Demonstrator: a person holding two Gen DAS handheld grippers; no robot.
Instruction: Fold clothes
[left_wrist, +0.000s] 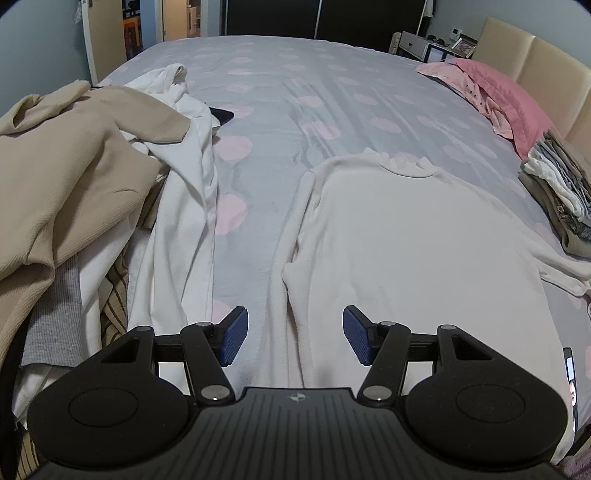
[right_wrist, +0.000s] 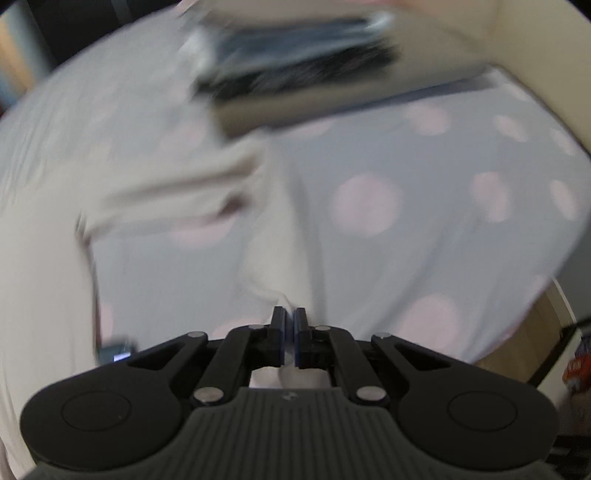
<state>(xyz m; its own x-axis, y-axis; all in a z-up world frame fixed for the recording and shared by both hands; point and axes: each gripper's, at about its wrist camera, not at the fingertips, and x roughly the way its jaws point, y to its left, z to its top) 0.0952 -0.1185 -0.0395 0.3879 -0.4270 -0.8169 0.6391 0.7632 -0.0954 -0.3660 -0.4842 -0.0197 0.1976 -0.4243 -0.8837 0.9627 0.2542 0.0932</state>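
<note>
My right gripper (right_wrist: 290, 332) pinches the cuff of the white sweater's sleeve (right_wrist: 280, 251), fingers pressed together on soft, limp knit that should drape and slide easily. My left gripper (left_wrist: 295, 338) hangs spread and empty above the other sleeve (left_wrist: 284, 258). The sweater (left_wrist: 406, 240) lies flat near the bed's (left_wrist: 266, 155) near edge; I'd judge hem and cuffs the best holds.

Sweater (left_wrist: 399, 236) flat on bed (left_wrist: 277, 92), unfolded heap (left_wrist: 74, 177) left, folded stack (left_wrist: 561, 195) right.
</note>
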